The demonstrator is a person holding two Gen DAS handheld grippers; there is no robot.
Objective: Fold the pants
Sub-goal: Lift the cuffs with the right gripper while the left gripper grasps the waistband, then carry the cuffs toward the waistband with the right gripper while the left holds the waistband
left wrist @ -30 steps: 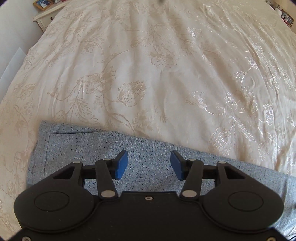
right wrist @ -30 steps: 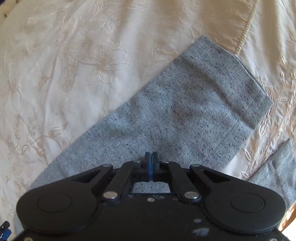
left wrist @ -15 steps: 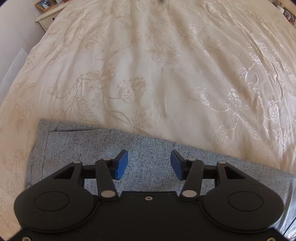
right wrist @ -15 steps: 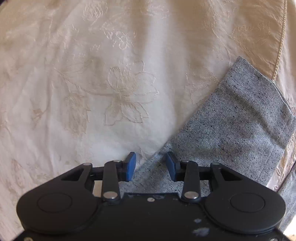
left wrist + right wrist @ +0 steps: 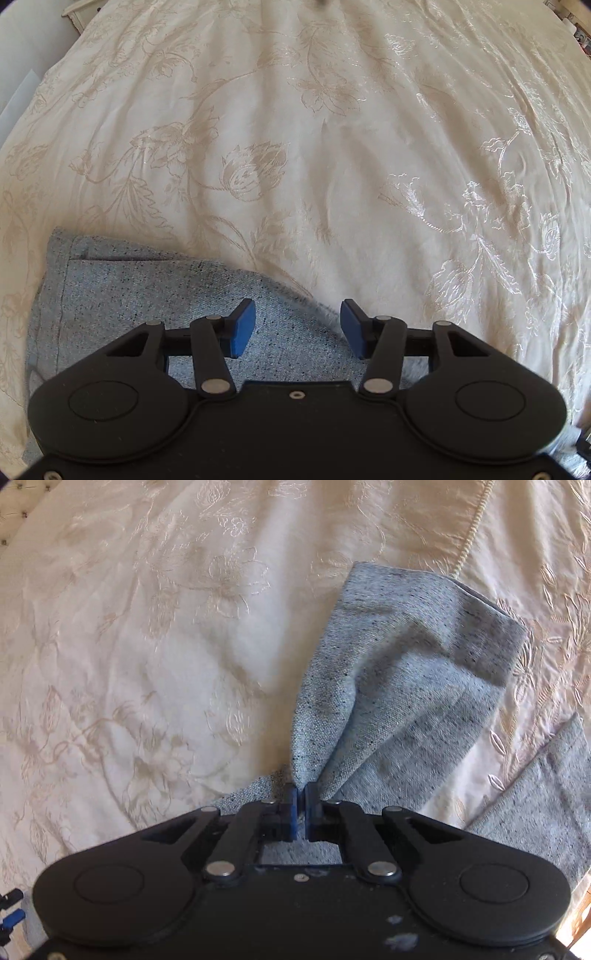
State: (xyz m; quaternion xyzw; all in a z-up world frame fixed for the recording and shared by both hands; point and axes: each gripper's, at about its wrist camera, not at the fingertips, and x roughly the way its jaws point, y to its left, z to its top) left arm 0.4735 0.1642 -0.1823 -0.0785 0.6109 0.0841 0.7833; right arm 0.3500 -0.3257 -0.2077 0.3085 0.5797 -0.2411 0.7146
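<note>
While one tool (image 5: 300, 805) pinches, one pants (image 5: 399, 686) bunches.

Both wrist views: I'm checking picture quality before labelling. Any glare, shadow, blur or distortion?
Left wrist view: sunlight glints off the bedspread embroidery on the right, the fisheye bows the bed edges, and the pants edge between the tongs looks smeared. Right wrist view: softer light, dark fold shadows on the pants, and corners dark from the lens.

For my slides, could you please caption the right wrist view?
Right tool shut on speckled grey fabric pants leg, lifting it off cream embroidered bedspread.
</note>
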